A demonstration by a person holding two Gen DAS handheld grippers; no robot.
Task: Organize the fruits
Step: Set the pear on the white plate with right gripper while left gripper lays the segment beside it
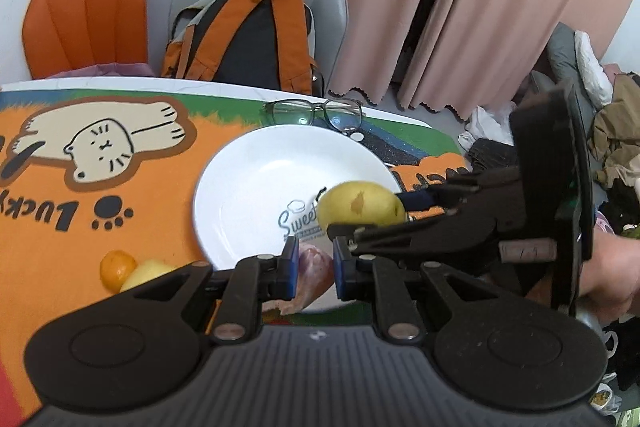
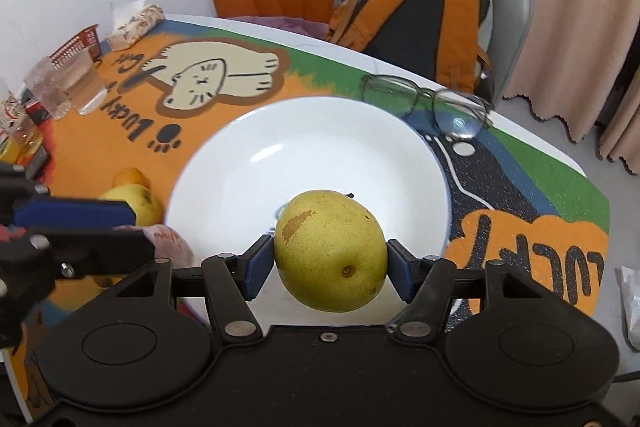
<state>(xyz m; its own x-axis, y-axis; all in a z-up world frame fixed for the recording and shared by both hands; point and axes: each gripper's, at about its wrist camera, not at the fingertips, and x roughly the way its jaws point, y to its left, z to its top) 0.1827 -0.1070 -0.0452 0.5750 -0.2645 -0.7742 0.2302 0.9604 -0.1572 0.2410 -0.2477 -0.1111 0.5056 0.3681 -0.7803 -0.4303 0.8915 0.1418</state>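
Observation:
My right gripper (image 2: 330,259) is shut on a yellow-green pear (image 2: 330,251) and holds it above the near rim of a white plate (image 2: 280,147). In the left wrist view the pear (image 1: 362,207) hangs over the plate (image 1: 248,187), held by the right gripper (image 1: 360,215). My left gripper (image 1: 314,265) hovers at the plate's near edge over a pinkish fruit (image 1: 310,267); its jaws are a narrow gap apart and grip nothing. An orange (image 1: 116,267) and a second yellow pear (image 1: 146,273) lie left of the plate. The left gripper (image 2: 80,223) shows at the left of the right wrist view.
Eyeglasses (image 2: 428,103) lie behind the plate on the cartoon-cat tablecloth (image 2: 120,131). Glasses (image 2: 76,83) and packets stand at the far left. Behind the table are an orange chair (image 1: 84,19) and a grey chair with a backpack (image 1: 248,39).

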